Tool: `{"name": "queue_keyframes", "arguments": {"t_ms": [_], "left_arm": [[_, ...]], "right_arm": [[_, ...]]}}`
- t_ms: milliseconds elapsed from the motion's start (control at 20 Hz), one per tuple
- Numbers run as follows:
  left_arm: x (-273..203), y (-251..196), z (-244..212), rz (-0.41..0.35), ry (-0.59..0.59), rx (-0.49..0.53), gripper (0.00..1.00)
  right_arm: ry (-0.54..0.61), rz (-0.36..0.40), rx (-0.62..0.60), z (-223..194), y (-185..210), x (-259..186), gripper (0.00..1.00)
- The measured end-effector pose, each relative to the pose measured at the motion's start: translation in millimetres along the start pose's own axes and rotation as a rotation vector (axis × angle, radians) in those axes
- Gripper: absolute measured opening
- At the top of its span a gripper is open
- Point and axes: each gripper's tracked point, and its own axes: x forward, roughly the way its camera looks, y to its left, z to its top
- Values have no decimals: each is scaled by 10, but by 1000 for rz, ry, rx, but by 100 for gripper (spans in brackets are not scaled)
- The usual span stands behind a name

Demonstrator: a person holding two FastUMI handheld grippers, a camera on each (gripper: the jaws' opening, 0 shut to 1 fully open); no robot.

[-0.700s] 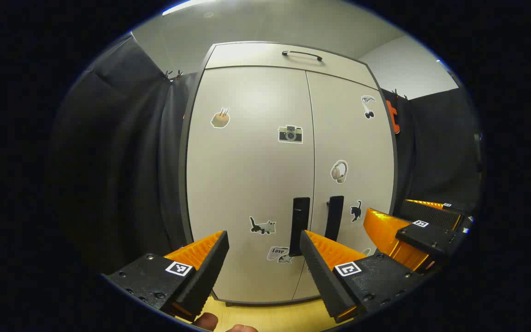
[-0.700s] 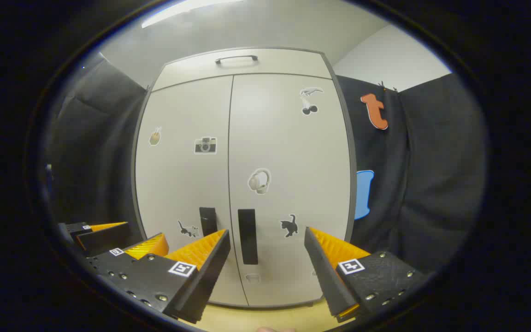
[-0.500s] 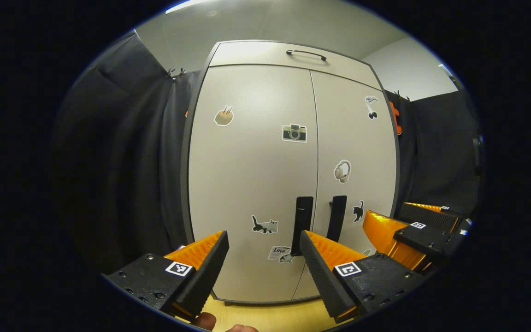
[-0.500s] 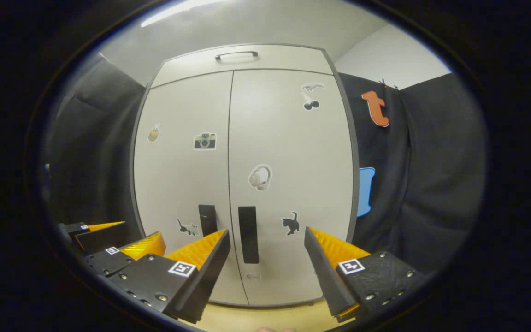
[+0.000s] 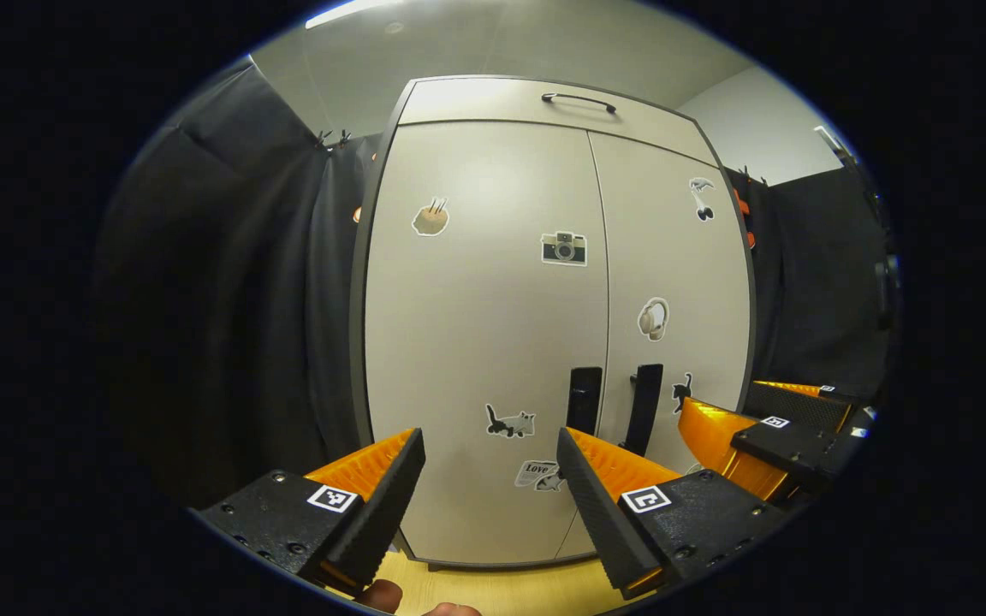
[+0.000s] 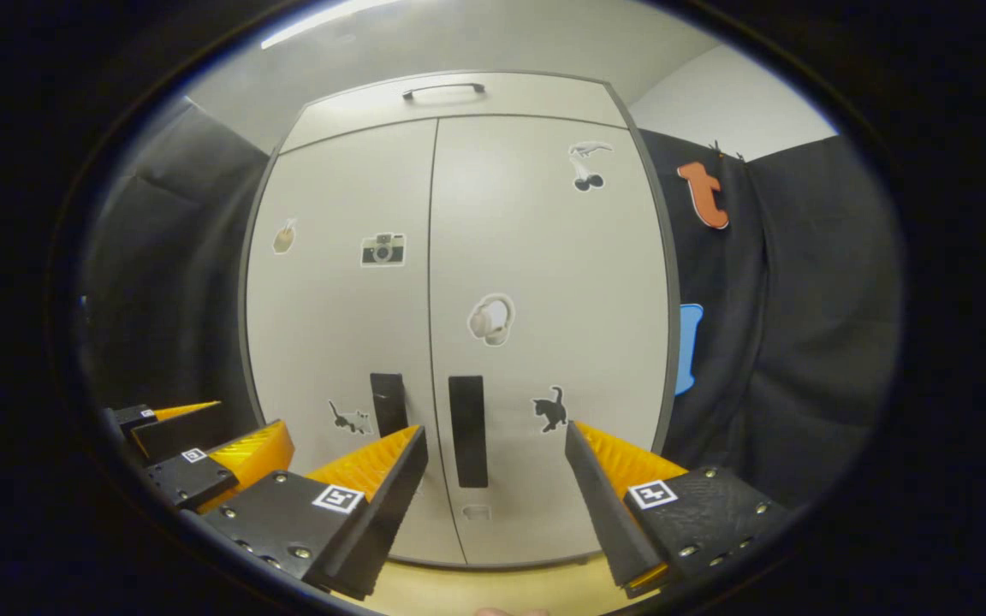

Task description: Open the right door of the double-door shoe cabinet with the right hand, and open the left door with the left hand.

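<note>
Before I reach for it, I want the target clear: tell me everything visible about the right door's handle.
The right door's handle is a dark, flat-looking vertical bar, upright, low on the shut right door beside the centre seam. The left door's handle stands just across that seam. A cat sticker sits to its other side. Nothing touches it: the right gripper is open and short of it, the handle showing between its fingers.

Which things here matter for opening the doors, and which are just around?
For the job:
- pale grey right door with black vertical handle
- pale grey left door with black vertical handle
- right gripper, open
- left gripper, open

Just around:
- stickers on doors
- top drawer's dark bar handle
</note>
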Motion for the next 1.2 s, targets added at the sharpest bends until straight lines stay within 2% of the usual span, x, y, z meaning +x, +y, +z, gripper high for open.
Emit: {"name": "queue_keyframes", "arguments": {"t_ms": [450,550,700,750,800,900,1050,1100,1200], "left_arm": [[14,264,-53,47,14,-13,96],[13,368,-76,67,23,-16,96],[2,502,-104,96,34,-24,96],[-5,533,-122,102,39,-26,96],[-12,562,-131,107,44,-27,96],[-11,627,-137,116,51,-23,96],[-34,697,-130,131,50,-13,96],[-34,712,-117,134,48,-11,96],[-45,742,-98,142,45,-10,96]], "right_arm": [[57,-11,23,-177,106,462,96],[64,-8,20,-183,157,558,84],[67,-11,-1,-206,198,701,83],[67,-8,-5,-223,214,733,70],[75,-8,-11,-252,231,770,63],[91,-13,-21,-311,242,824,66],[93,-26,-33,-333,238,841,66],[96,-21,-34,-356,243,923,55],[118,-9,-32,-417,271,957,55]]}}
